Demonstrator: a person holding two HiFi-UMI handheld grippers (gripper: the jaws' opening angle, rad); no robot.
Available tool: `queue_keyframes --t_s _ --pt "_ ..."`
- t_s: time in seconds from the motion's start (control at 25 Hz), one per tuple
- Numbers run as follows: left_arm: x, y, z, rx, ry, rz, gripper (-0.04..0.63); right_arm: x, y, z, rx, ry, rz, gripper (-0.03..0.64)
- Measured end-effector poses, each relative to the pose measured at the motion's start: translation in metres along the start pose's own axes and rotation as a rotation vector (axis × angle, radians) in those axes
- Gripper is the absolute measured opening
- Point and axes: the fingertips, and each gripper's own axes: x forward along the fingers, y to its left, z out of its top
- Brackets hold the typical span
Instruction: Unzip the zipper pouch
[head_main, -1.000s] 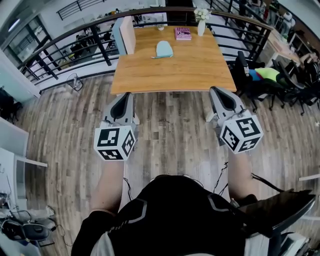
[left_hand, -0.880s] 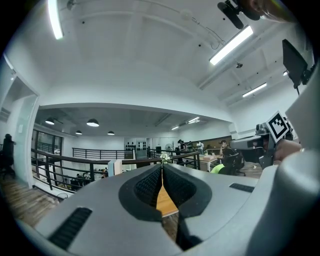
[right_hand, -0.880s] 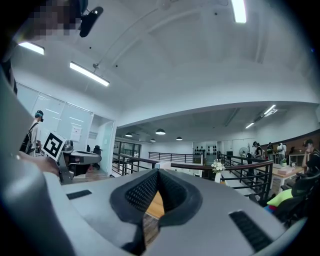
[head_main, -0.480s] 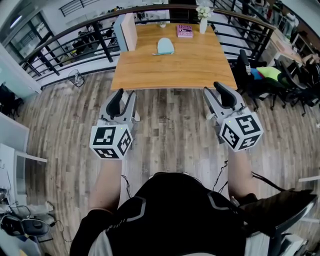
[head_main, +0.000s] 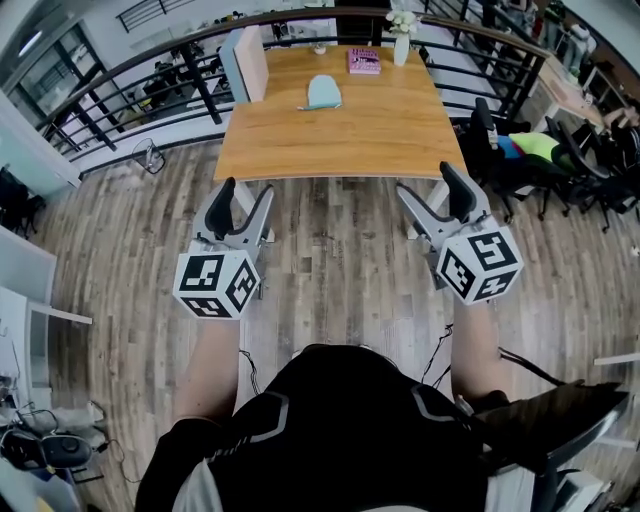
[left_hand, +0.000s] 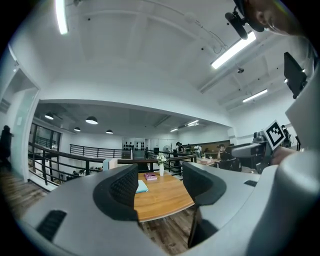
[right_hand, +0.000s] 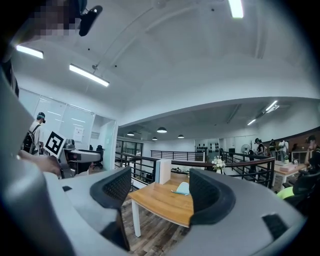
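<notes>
A light blue zipper pouch (head_main: 322, 93) lies on the far half of a wooden table (head_main: 340, 145). Both grippers hang over the floor short of the table's near edge, well away from the pouch. My left gripper (head_main: 245, 195) has just been opening its jaws, and they stand wide with nothing between them. The jaws of my right gripper (head_main: 428, 185) have just been opening too and are also empty. In the left gripper view the pouch (left_hand: 142, 187) shows past the left gripper (left_hand: 160, 175). In the right gripper view the pouch (right_hand: 183, 188) shows past the right gripper (right_hand: 160, 182).
On the table's far edge are a pink book (head_main: 364, 62), a vase of white flowers (head_main: 402, 45) and an upright white box (head_main: 247, 68). A black railing (head_main: 150, 85) runs behind the table. Office chairs (head_main: 505, 150) stand to its right. Wooden floor lies below the grippers.
Both grippers' jaws went from shut to wide open. Both hands stayed almost where they were in front of the table.
</notes>
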Motion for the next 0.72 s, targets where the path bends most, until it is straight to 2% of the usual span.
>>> queue_keyframes --t_s 0.44,0.72 --pt "0.034 -0.034 -0.006 0.008 0.006 0.016 0.279 -0.017 -0.043 -0.006 -0.025 -0.001 0.041 0.360" --pt "0.052 -0.039 -0.023 0.029 0.051 0.030 0.279 -0.006 -0.059 -0.025 0.000 -0.002 0.090 0.352"
